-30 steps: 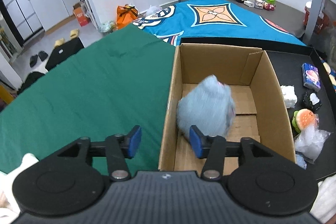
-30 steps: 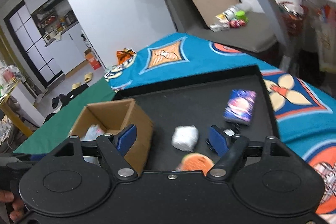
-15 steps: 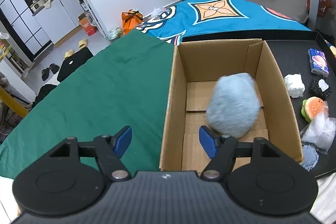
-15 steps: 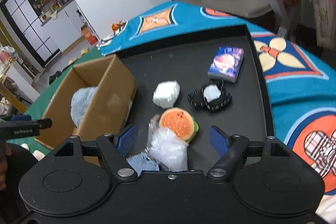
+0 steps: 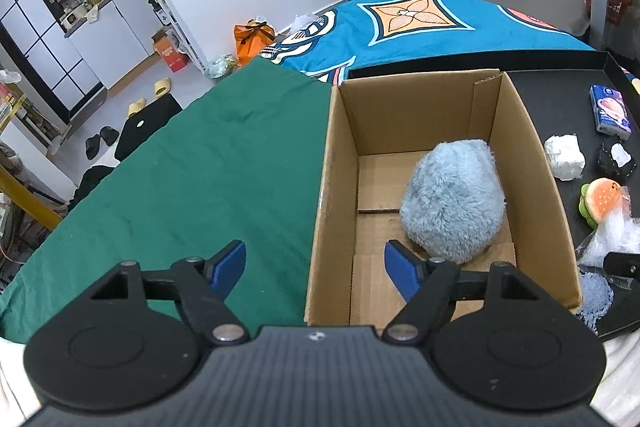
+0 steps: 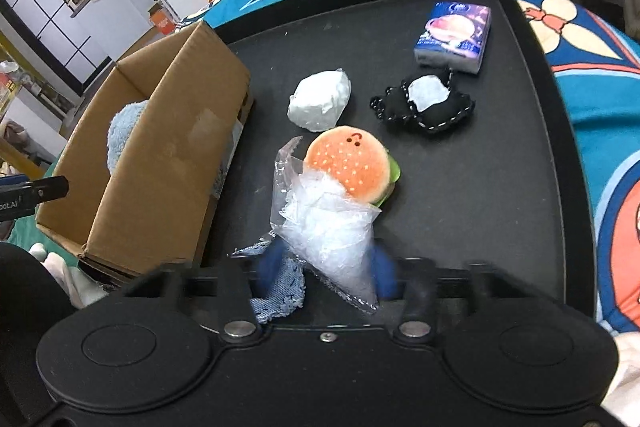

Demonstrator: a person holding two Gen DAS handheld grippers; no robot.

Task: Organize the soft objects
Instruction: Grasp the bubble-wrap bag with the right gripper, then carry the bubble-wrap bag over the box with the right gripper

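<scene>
A fluffy light-blue plush point(image 5: 454, 201) lies inside the open cardboard box point(image 5: 332, 167), also seen from the right wrist point(image 6: 124, 135). My left gripper point(image 5: 316, 269) is open and empty, straddling the box's left wall. My right gripper point(image 6: 326, 269) is blurred and closing around a crumpled clear plastic bag point(image 6: 328, 223) on the black tray point(image 6: 532, 187); its fingers stand on either side of the bag. A burger plush point(image 6: 350, 167), a white wad point(image 6: 320, 101), a black plush point(image 6: 426, 103) and a tissue pack point(image 6: 454, 37) lie on the tray.
A scrap of blue denim cloth point(image 6: 280, 287) lies beside the bag, near the box point(image 6: 168, 155). A green cloth point(image 5: 168, 187) covers the table left of the box. A patterned blue cloth point(image 5: 420, 23) lies behind.
The blue plush dropped from my left gripper into the box and settled; the left gripper opened wider and pulled back. My right gripper came down over the plastic bag and its fingers moved inward.
</scene>
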